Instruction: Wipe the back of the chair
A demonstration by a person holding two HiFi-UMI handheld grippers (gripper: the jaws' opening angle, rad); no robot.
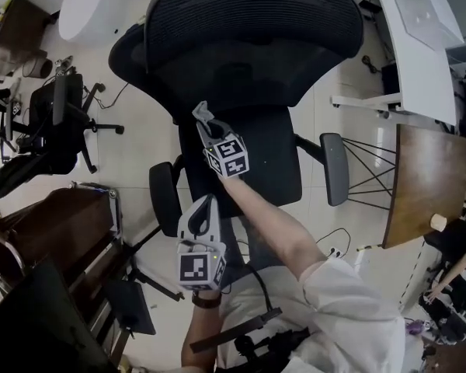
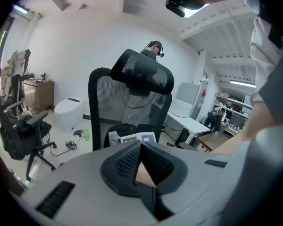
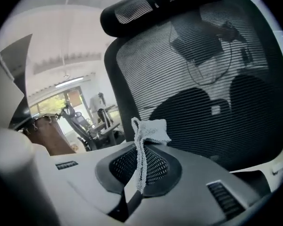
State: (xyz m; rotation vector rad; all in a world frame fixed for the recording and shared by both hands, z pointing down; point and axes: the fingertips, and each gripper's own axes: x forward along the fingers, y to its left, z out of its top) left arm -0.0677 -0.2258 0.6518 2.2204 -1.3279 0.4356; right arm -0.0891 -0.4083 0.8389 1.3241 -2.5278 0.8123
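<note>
- Down by the waist, nearest the body: left gripper point(image 1: 204, 207), tucked in on a bent arm and pointing toward the chair. Pads closed tip to tip, nothing gripped (only a sliver of bare forearm seen through the gap behind them in the left gripper view).
- Further out: right forearm point(image 1: 273, 228), bare below a white sleeve point(image 1: 342, 309), stretched straight forward over the seat point(image 1: 276, 154).
- At the end of that reach: right gripper point(image 1: 208, 123), clamped on a pale grey cloth point(image 3: 151, 130). One strip pinched down between the pads, a bunched tuft standing above the tips.
- Just ahead of the cloth: black mesh chair back point(image 3: 203, 79), filling the right gripper view. Contact between cloth and mesh not clear.
- Higher up: headrest point(image 3: 151, 6) topping the back.
- Beyond the chair, in the left gripper view: a standing person point(image 2: 154, 51) and a white desk point(image 2: 191, 122).
</note>
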